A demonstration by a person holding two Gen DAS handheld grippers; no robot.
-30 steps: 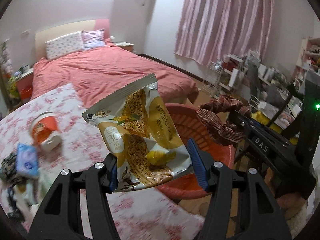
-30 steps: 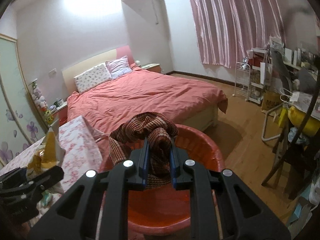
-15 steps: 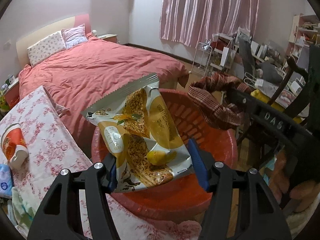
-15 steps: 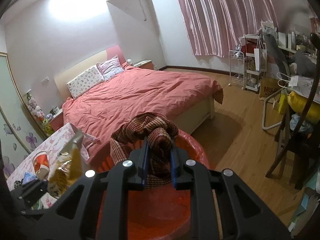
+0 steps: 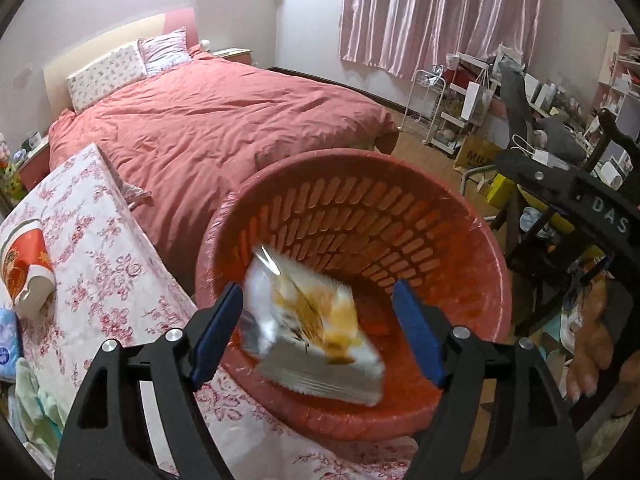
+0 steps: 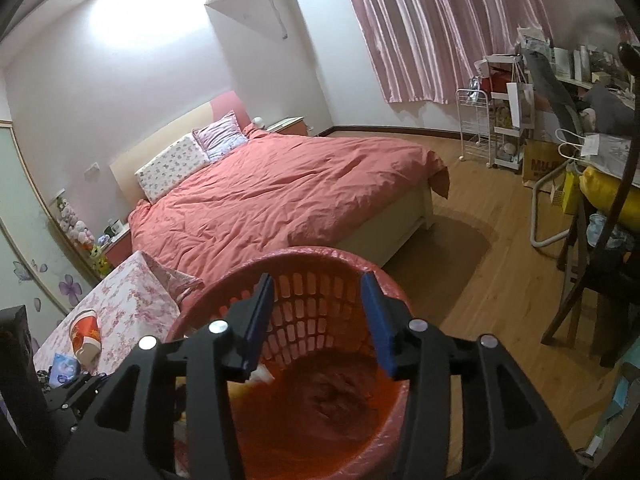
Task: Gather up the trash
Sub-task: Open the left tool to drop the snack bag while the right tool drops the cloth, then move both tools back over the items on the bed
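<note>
Having just spread apart, both grippers release: glossy snack packet (image 5: 312, 332) blurs inside round slotted plastic basket (image 5: 492, 248).

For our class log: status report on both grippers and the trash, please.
Left gripper open, fingers just spread; snack bag blurred, dropping into red basket. Right gripper open, empty. Nothing obstructing.

We are looking at a table under a pink floral cloth (image 5: 100, 264), lying left of the left jaws. A red and white paper cup (image 5: 26, 268) is lying tipped on it, and a blue packet (image 5: 8, 348) nearer us. Right of it, a red basket (image 5: 460, 216) is sitting below both jaws.
</note>
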